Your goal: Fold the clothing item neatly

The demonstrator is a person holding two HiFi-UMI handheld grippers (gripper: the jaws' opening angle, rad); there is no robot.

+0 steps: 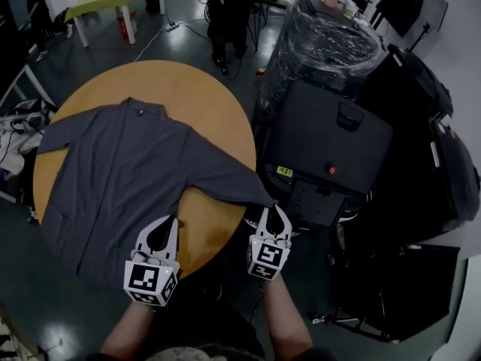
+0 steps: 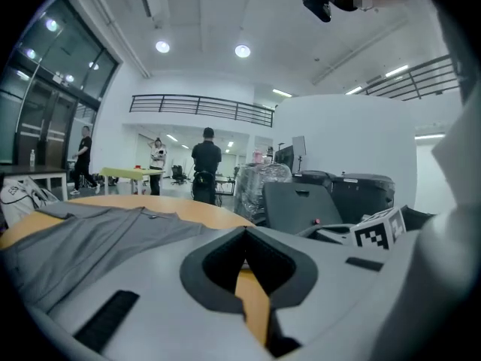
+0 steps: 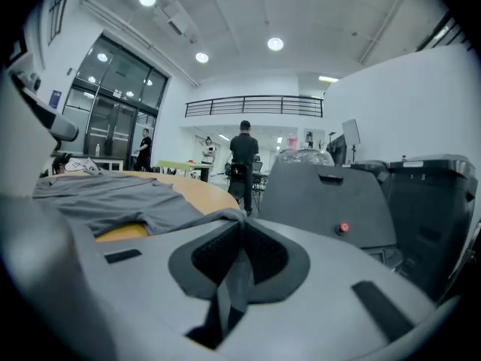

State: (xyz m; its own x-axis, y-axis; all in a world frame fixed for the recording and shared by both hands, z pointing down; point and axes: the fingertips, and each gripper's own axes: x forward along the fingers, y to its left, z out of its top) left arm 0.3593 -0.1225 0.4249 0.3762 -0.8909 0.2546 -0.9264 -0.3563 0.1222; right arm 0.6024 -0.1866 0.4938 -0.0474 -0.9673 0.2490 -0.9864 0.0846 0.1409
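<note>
The grey shirt (image 1: 128, 171) lies spread on the round worktop (image 1: 203, 89), not yet folded. The left gripper (image 1: 173, 219) is pressed together at the hem; it seems to hold no cloth. The right gripper (image 1: 272, 209) pinches the sleeve (image 1: 233, 183) end. The first fold is starting, I judge, and next the sleeve must be carried across the body.

Head view: high above, steeply down; round table (image 1: 203, 89) fills the upper left.
Left gripper view: low, near the table's edge, looking across the grey shirt (image 2: 83, 239).
Right gripper view: likewise, just to its right.
Shared: table, shirt, black case (image 1: 331, 149).
</note>
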